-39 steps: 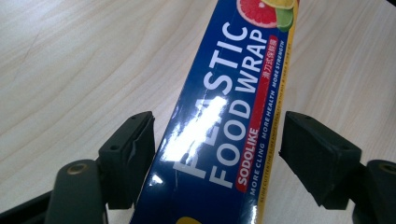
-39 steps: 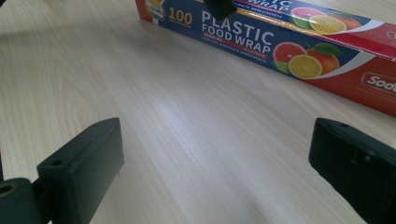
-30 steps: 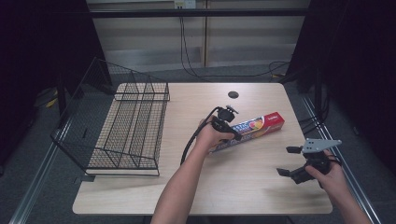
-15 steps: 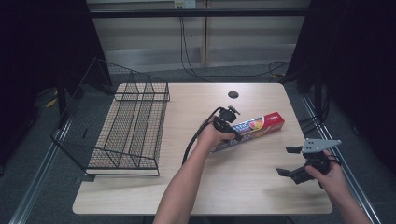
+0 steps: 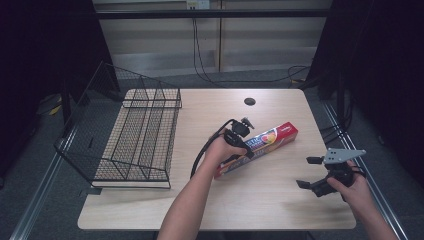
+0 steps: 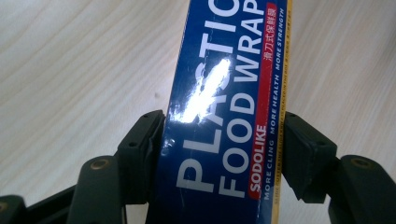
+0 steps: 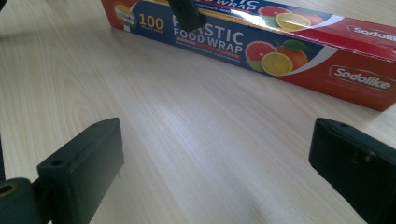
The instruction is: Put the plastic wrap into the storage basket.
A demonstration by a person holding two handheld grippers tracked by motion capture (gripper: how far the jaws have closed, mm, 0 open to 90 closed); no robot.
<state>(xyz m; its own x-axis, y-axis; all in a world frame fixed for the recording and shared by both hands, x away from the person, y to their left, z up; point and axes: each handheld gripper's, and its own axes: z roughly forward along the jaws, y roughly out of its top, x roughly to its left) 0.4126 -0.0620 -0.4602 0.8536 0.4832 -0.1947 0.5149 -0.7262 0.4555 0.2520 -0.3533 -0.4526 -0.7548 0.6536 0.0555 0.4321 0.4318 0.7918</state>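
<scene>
A long red and blue plastic food wrap box [image 5: 275,136] lies slantwise on the wooden table, right of centre. My left gripper [image 5: 243,145] comes down on its near, blue end. Its jaws have just been closing, and in the left gripper view both pads [image 6: 140,154] press against the sides of the box [image 6: 219,70], one on each side. My right gripper [image 5: 307,172] is held near the table's right front corner, apart from the box. Its jaws stand open with bare table between them [image 7: 215,158]. Farther off, the box [image 7: 280,42] lies across that view.
A black wire basket rack [image 5: 140,135] takes up the left part of the table [image 5: 260,205]. A small round hole [image 5: 249,101] sits near the table's far edge. Cables hang behind the table. The left gripper's cable loops beside the forearm.
The left gripper has shifted only slightly over the box's near end. The box and the right gripper have stayed where they were.
</scene>
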